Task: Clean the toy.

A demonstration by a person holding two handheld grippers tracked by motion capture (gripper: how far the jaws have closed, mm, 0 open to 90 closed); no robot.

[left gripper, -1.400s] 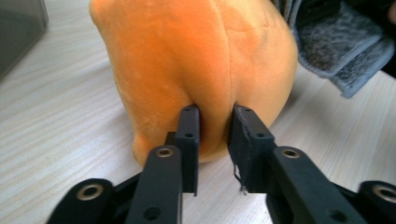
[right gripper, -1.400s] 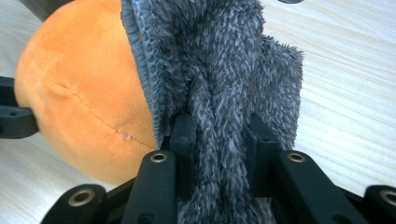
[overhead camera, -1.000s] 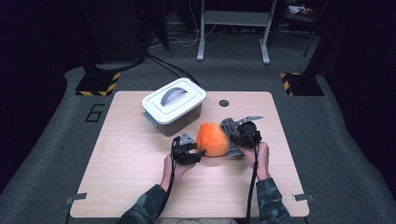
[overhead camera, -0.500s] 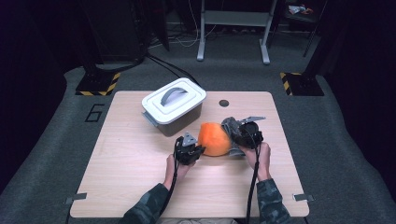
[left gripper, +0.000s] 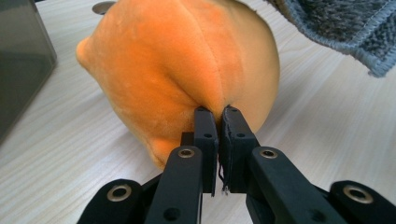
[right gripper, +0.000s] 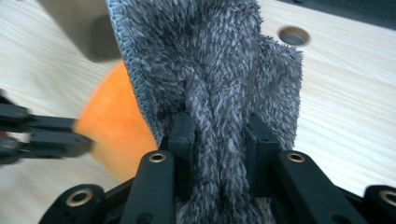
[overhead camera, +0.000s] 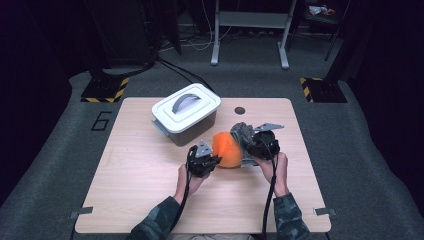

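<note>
Mid-table (overhead camera: 150, 200), at box's (overhead camera: 186, 112) 5 o'clock: left gripper (left gripper: 217, 112) pinching plush (left gripper: 182, 70), right gripper (right gripper: 219, 128) clamping cloth (right gripper: 215, 70); wiping step, next likely rubbing cloth over plush.

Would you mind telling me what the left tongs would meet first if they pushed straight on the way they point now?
The orange plush toy: the left tongs already pinch its fabric, so nothing lies between. Beyond it, probably the grey cloth, though depth is unclear.

Sitting on the table (overhead camera: 125, 200) — one orange plush toy (overhead camera: 226, 150), one grey fuzzy cloth (overhead camera: 242, 132), one lidded white box (overhead camera: 187, 112) at upper left, two grippers — left gripper (overhead camera: 212, 160), right gripper (overhead camera: 250, 142).
</note>
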